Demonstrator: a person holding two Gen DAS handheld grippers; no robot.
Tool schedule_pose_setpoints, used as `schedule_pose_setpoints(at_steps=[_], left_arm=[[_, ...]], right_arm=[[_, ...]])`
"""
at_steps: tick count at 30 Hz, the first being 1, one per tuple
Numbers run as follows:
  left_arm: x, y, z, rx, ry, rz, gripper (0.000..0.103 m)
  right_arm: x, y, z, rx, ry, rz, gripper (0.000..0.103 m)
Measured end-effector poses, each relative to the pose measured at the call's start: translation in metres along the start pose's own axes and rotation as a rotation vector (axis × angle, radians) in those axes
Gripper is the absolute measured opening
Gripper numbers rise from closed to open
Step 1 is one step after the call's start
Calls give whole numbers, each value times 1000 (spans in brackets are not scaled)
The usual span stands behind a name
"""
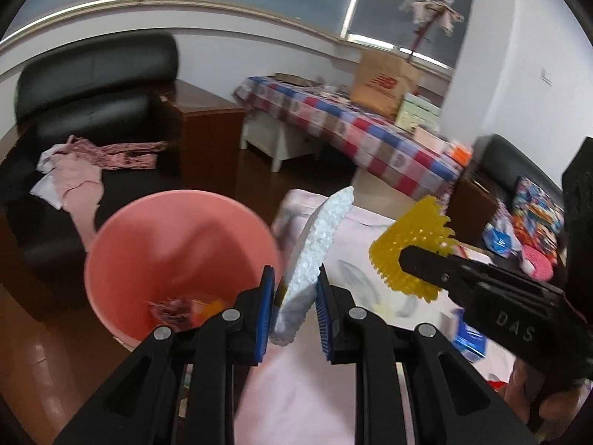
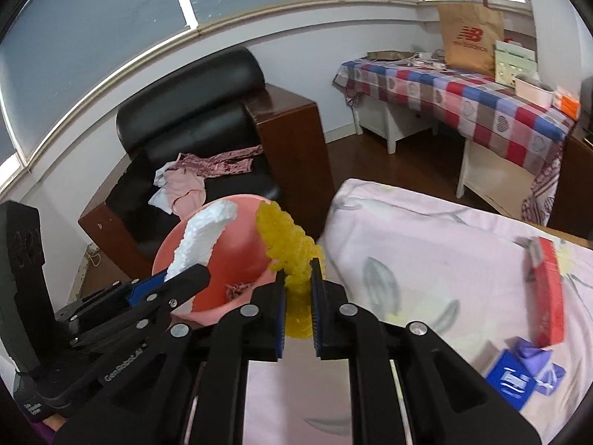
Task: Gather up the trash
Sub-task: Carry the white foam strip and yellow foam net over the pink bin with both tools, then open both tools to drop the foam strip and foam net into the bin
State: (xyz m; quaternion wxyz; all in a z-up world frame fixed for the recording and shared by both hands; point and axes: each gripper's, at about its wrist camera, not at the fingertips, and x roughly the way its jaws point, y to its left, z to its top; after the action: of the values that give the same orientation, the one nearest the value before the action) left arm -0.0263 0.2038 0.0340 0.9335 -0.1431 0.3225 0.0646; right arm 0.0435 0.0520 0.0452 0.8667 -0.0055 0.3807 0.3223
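The left gripper (image 1: 294,309) is closed on a white foam piece (image 1: 315,256), with both blue pads pressing its lower part; the foam stands up above the fingers. The right gripper (image 2: 298,307) is closed tightly on a yellow plastic mesh (image 2: 292,252), which also sticks up out of the narrow gap between the pads. Both pieces are in the air, beside the pink bucket (image 1: 148,230) and not yet over its opening, as far as I can judge. The bucket stands on the floor, just beside the edge of the bed (image 2: 426,259).

Some part of the task is done: at the bottom of the bucket there are already a few small coloured scraps (image 1: 178,307), too blurred to name. The two held pieces still need to be brought over the bucket and released.

More is left after that, I think. On the bed lie a red flat object (image 2: 548,296), a blue packet (image 2: 513,380) and a purple crumpled thing (image 2: 537,356) touching it. These look like trash to collect, but I cannot be sure of it.
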Motion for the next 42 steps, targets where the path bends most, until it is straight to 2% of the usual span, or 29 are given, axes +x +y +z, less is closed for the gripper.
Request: schedule_pose_setpoints(at_steps=[7, 15, 28, 39, 42], left_arm=[[16, 43, 1, -61, 28, 104, 21], [36, 83, -3, -109, 75, 180, 21], [57, 114, -15, -146, 142, 212, 21], [65, 120, -20, -147, 177, 221, 22], [66, 121, -21, -150, 186, 223, 25]], right_arm=[[40, 29, 7, -27, 55, 11, 12], [88, 51, 12, -33, 135, 29, 12], [138, 72, 10, -44, 227, 27, 12], [152, 79, 6, -63, 279, 12, 13], [155, 78, 6, -52, 292, 6, 15]])
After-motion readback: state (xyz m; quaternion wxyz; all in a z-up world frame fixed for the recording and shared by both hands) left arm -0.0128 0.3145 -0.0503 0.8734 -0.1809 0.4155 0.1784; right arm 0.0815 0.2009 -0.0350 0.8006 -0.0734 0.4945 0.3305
